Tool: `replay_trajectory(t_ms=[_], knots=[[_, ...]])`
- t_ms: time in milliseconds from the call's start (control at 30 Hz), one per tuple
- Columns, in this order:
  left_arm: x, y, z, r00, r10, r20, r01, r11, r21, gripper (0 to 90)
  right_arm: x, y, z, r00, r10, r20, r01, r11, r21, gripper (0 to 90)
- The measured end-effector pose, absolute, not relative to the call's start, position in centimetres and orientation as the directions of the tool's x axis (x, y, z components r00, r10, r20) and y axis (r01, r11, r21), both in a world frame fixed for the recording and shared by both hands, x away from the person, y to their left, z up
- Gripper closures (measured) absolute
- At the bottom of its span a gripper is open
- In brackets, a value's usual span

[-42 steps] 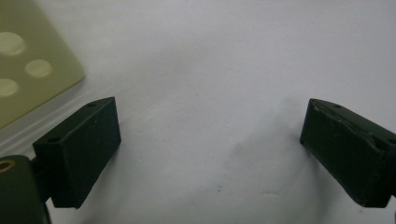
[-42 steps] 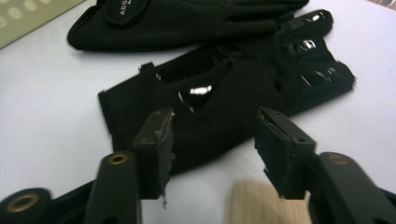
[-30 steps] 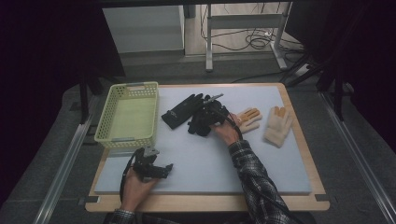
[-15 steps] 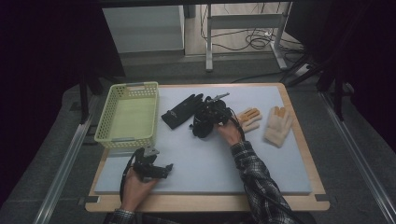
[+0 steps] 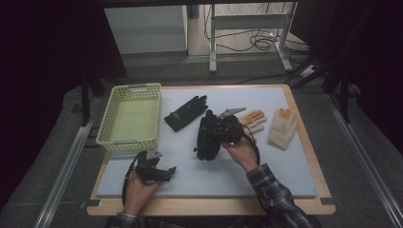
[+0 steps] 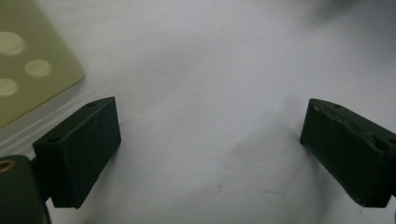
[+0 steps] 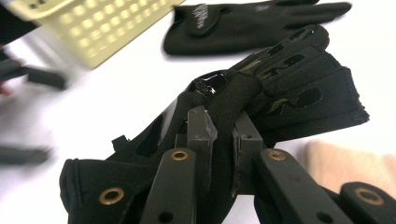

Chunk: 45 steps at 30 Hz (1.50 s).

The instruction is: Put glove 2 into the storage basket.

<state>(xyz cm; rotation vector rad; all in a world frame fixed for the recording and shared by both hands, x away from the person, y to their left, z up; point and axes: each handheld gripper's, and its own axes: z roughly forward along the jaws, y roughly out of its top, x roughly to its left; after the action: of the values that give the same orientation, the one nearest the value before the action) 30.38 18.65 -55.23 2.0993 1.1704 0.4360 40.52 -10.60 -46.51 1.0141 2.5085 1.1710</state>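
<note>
One black glove [image 5: 208, 137] is clamped between the right gripper [image 5: 215, 134] fingers, lifted right of the basket [image 5: 129, 142], which holds nothing yet; three gloves lie on the bench [image 5: 285, 175]. The left gripper [image 5: 159, 172] fingers stand wide, unloaded

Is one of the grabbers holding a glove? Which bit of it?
Yes. The right gripper is shut on a black glove, pinching a fold near its middle, below the fingers. The left gripper is open over the table, holding nothing.
</note>
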Motion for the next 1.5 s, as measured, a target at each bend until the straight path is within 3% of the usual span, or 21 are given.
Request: replay_trajectory(t_ms=[333, 400, 467, 500, 533, 600, 700, 1067, 1267, 1500], knots=[[30.4, 18.6, -55.2, 0.538, 0.842, -0.037, 0.612, -0.360, 0.705, 5.5, 34.9, -13.1, -49.5, -0.741, 0.664, 0.104, 0.515, 0.462, 0.722, 78.3], [30.4, 18.6, -55.2, 0.538, 0.842, -0.037, 0.612, -0.360, 0.705, 5.5, 34.3, -13.4, -50.6, -0.738, 0.672, 0.064, 0.508, 0.491, 0.708, 71.4], [30.4, 18.6, -55.2, 0.538, 0.842, -0.037, 0.611, -0.360, 0.705, 5.6, 34.2, -13.8, -51.4, -0.736, 0.676, 0.035, 0.505, 0.515, 0.693, 56.3], [30.4, 18.6, -55.2, 0.538, 0.842, -0.037, 0.611, -0.360, 0.705, 5.6, 34.2, -13.8, -51.4, -0.736, 0.676, 0.035, 0.505, 0.515, 0.693, 56.3], [30.4, 18.6, -55.2, 0.538, 0.842, -0.037, 0.611, -0.359, 0.705, 5.5, 34.4, -14.4, -51.2, -0.736, 0.676, 0.045, 0.504, 0.502, 0.702, 46.0], [30.4, 18.6, -55.2, 0.538, 0.842, -0.038, 0.612, -0.359, 0.705, 5.5, 34.9, -14.9, -50.4, -0.735, 0.674, 0.078, 0.508, 0.471, 0.721, 39.3], [30.4, 18.6, -55.2, 0.538, 0.842, -0.037, 0.612, -0.360, 0.704, 5.6, 36.0, -14.8, -49.2, -0.743, 0.666, 0.073, 0.483, 0.456, 0.747, 36.6], [30.4, 18.7, -55.2, 0.540, 0.841, -0.037, 0.611, -0.361, 0.705, 5.6, 42.7, -9.0, -48.8, -0.785, 0.615, 0.074, 0.458, 0.496, 0.738, 38.4], [30.4, 18.7, -55.2, 0.540, 0.841, -0.037, 0.610, -0.361, 0.705, 5.7, 45.7, -5.5, -49.3, -0.788, 0.615, 0.039, 0.447, 0.527, 0.723, 48.6], [30.4, 18.7, -55.2, 0.539, 0.841, -0.039, 0.611, -0.359, 0.706, 5.7, 49.3, -4.9, -50.4, -0.747, 0.664, 0.046, 0.489, 0.501, 0.714, 60.0]])
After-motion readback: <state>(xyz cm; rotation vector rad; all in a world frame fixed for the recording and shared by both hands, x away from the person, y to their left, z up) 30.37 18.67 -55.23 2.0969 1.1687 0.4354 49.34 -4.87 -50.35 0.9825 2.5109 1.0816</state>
